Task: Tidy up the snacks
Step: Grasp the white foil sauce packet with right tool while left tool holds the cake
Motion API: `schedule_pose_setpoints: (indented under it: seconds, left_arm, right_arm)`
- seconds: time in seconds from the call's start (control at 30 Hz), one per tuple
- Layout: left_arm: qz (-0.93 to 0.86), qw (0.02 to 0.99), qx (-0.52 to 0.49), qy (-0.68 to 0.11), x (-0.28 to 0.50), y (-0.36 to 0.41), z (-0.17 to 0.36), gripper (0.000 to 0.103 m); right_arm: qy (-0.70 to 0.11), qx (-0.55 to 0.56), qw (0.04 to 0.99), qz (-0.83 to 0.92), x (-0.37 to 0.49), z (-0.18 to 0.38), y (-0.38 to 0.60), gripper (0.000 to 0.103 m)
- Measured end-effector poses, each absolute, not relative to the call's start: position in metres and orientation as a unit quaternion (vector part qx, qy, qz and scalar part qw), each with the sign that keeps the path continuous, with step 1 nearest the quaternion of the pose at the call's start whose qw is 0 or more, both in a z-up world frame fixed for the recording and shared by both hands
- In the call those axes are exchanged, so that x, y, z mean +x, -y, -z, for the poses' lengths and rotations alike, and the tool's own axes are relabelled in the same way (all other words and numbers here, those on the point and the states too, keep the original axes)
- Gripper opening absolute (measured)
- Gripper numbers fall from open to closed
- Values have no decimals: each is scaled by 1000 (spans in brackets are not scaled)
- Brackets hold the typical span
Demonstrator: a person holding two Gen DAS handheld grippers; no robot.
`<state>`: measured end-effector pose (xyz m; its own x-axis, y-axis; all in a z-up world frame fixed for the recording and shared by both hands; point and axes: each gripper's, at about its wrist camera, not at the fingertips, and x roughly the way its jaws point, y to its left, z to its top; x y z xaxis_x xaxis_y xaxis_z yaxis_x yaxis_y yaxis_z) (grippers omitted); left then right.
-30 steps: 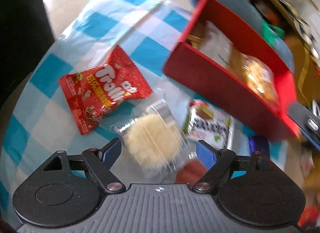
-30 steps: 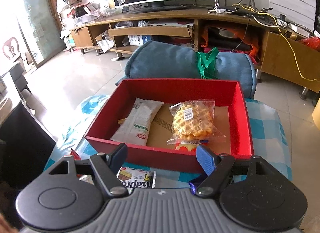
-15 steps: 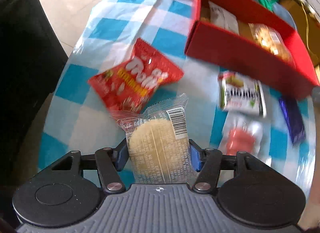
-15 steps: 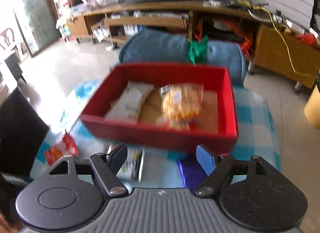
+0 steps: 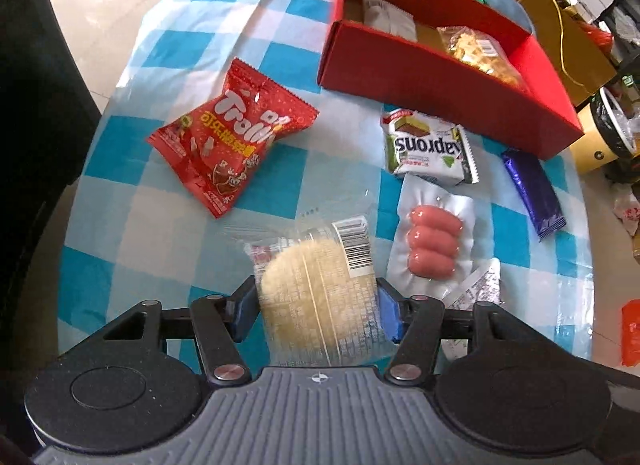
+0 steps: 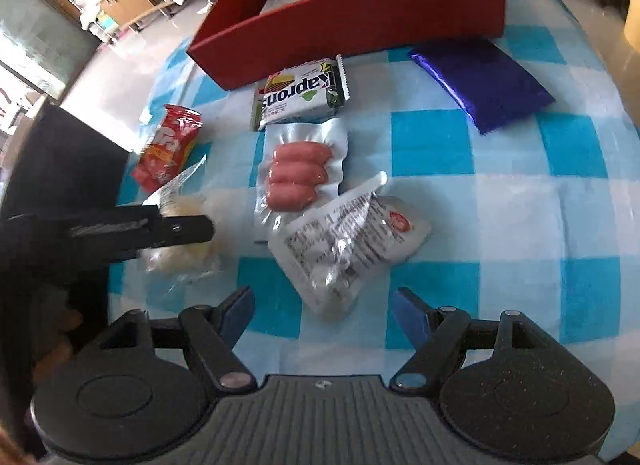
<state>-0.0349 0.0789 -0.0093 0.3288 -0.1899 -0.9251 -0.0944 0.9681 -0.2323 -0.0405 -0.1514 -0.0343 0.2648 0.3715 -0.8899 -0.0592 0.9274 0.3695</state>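
My left gripper (image 5: 316,311) is shut on a clear-wrapped pale round cake (image 5: 316,285), both blue pads pressed against its sides, just above the checked cloth; the same cake (image 6: 180,237) shows in the right wrist view under the left gripper's black finger. The red box (image 5: 440,85) at the back holds a white packet and a waffle pack. My right gripper (image 6: 324,313) hangs open over a white printed pouch (image 6: 348,241), nothing between its pads. On the cloth lie a red Trolli bag (image 5: 232,137), a Kaprons wafer pack (image 5: 430,147), a sausage pack (image 5: 434,243) and a purple bar (image 5: 532,193).
The blue-and-white checked cloth (image 6: 520,205) covers a round-edged table. A black chair (image 5: 36,105) stands at the table's left edge. A blue rolled cushion (image 5: 496,1) lies behind the red box. Beyond are wooden cabinets and floor clutter at the right.
My left gripper closed on the round cake and carried it slightly clear of the Trolli bag. My right gripper dropped from facing the red box to hanging low over the white pouch.
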Motion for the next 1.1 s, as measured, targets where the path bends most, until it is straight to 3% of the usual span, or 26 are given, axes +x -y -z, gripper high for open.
schedule_pose_setpoints:
  seconds: [0.1,0.27,0.7,0.87,1.1]
  left_arm:
    - [31,808,-134,-572,-35,-83,6,65]
    - [34,806,-132,-576,-35,-83,7,66]
    - [38,803,-129,-580,-36,-77,12,76]
    - [40,802,-120,-583,-37,-73,14,77]
    - [46,797,-124,-590,-38,-75,17,78]
  right_arm:
    - [-586,130,790,-123,-28,40,146,77]
    - [-570,21,818,-81,-24,39,148,71]
    - [-567,170,805,-46,-26,30,179,70]
    - [-533,28,846,-16,-22,33,150,71]
    - [-571,-24,819,-45,-29,41,159,78]
